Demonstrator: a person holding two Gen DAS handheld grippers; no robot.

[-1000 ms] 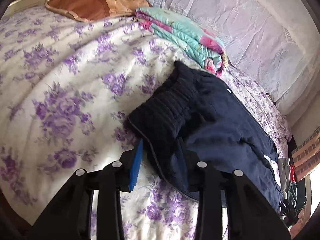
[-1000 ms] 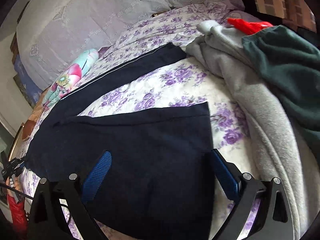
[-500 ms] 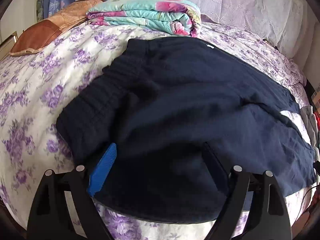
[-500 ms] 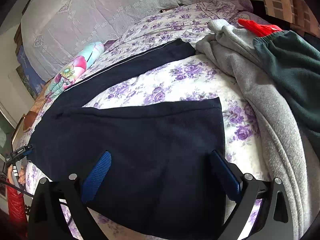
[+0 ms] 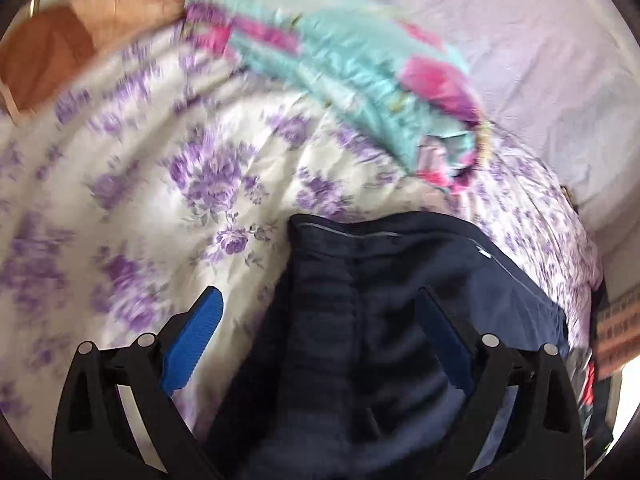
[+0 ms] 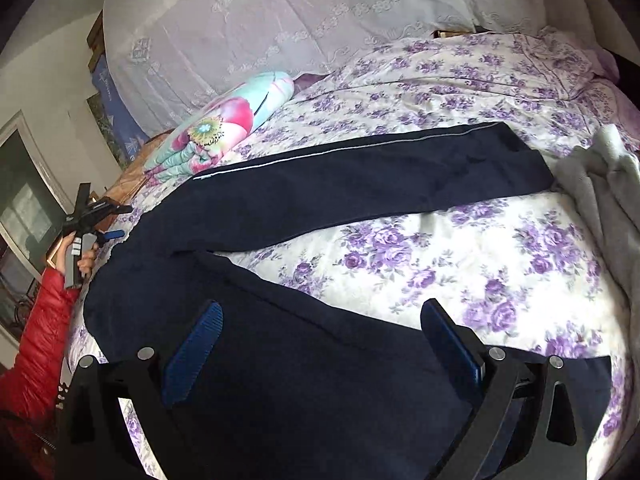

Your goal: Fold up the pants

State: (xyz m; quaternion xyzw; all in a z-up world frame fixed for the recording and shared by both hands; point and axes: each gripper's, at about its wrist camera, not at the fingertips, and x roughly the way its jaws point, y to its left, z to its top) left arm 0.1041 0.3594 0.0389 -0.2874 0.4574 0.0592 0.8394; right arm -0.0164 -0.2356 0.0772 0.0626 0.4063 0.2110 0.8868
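Dark navy soft-knit pants [image 6: 360, 184] lie spread flat on my purple-flowered bedspread [image 6: 500, 264], legs splayed. My left gripper [image 5: 316, 344] is opening over the ribbed waistband; right gripper [image 6: 320, 344] gapes, empty. Limp, light cloth: I'd pinch hem and waistband edges.

Navy blue pants [image 6: 360, 184] lie flat on the floral bedspread, legs spread apart in a V; the far leg shows a thin pale side stripe, and the ribbed elastic waistband [image 5: 320, 304] lies flat.
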